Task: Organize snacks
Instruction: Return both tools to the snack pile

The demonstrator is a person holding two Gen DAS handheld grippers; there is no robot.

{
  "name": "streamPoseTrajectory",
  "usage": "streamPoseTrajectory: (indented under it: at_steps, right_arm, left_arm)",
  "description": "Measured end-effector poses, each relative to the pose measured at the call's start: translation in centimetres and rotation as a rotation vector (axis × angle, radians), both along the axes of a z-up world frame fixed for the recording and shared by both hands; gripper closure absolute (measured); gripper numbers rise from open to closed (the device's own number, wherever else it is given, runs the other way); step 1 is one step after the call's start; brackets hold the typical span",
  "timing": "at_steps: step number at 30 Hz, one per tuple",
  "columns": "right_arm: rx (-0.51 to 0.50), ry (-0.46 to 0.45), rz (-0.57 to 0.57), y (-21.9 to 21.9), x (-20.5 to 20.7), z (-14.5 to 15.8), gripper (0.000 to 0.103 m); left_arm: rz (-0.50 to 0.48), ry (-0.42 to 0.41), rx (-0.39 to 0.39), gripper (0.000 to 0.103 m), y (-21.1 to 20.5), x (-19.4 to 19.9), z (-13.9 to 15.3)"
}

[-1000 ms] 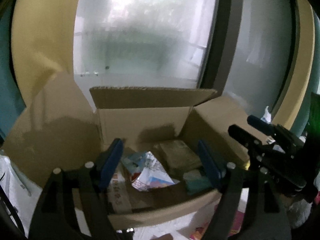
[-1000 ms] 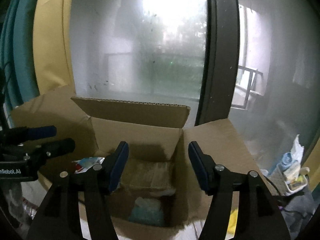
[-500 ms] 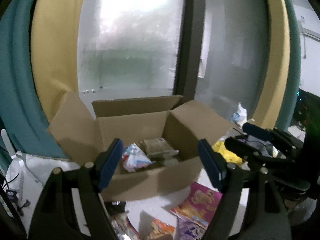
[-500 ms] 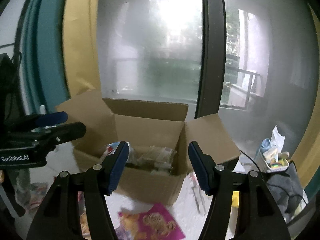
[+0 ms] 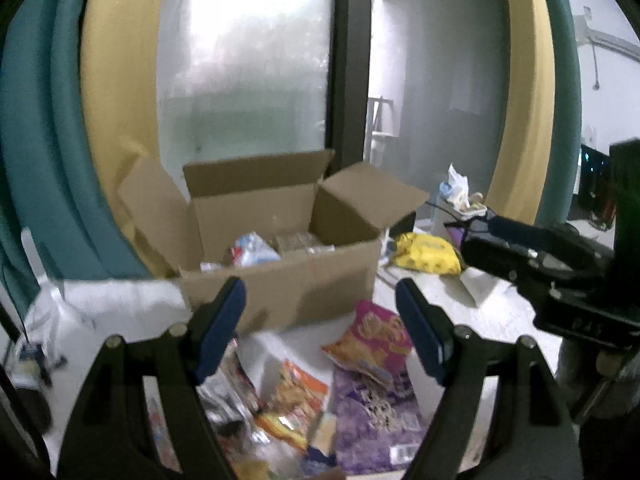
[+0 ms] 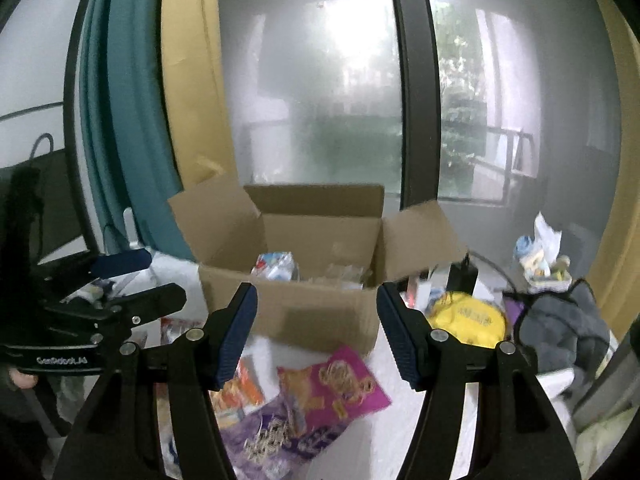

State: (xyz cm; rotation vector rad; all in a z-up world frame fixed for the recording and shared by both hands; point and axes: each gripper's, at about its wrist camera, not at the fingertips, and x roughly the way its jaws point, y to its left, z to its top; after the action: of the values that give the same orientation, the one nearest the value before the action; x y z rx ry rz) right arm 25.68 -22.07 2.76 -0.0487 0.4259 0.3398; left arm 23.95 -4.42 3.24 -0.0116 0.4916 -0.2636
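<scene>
An open cardboard box (image 5: 280, 280) (image 6: 316, 312) stands on the white floor by the window, with a few snack packs inside (image 5: 252, 250). Loose snack bags lie in front of it: a pink one (image 5: 372, 340) (image 6: 340, 384), a purple one (image 5: 372, 412) (image 6: 272, 440) and an orange one (image 5: 296, 396) (image 6: 240, 392). My left gripper (image 5: 320, 328) is open and empty, held above the bags. My right gripper (image 6: 316, 336) is open and empty, short of the box. Each gripper shows at the edge of the other's view.
A yellow bag (image 5: 424, 254) (image 6: 468, 316) lies right of the box. A grey cloth (image 6: 564, 328) and a small tub of items (image 6: 540, 264) are at the right. Teal and yellow curtains (image 6: 132, 120) hang left; a glass door (image 6: 328, 100) stands behind the box.
Both grippers have pulled back and away from the box. The box now looks smaller and the loose snack bags on the floor have come into view. Both stay open.
</scene>
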Motion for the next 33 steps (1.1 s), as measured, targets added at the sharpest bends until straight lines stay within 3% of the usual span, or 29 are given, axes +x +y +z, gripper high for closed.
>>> streamPoseTrajectory:
  at_steps: [9, 18, 33]
  right_arm:
    - [-0.005, 0.143, 0.022, -0.7, -1.9, -6.1, 0.037]
    - [0.003, 0.294, 0.051, -1.2, -3.7, -11.5, 0.037]
    - [-0.036, 0.408, 0.136, 0.2, -5.4, -15.8, 0.036]
  left_arm:
    - [-0.017, 0.126, -0.026, 0.025, -2.0, -2.2, -5.5]
    - [-0.015, 0.21, -0.028, 0.025, -2.7, -3.9, -8.8]
    - [-0.006, 0.289, -0.004, 0.025, -3.4, -4.5, -11.7]
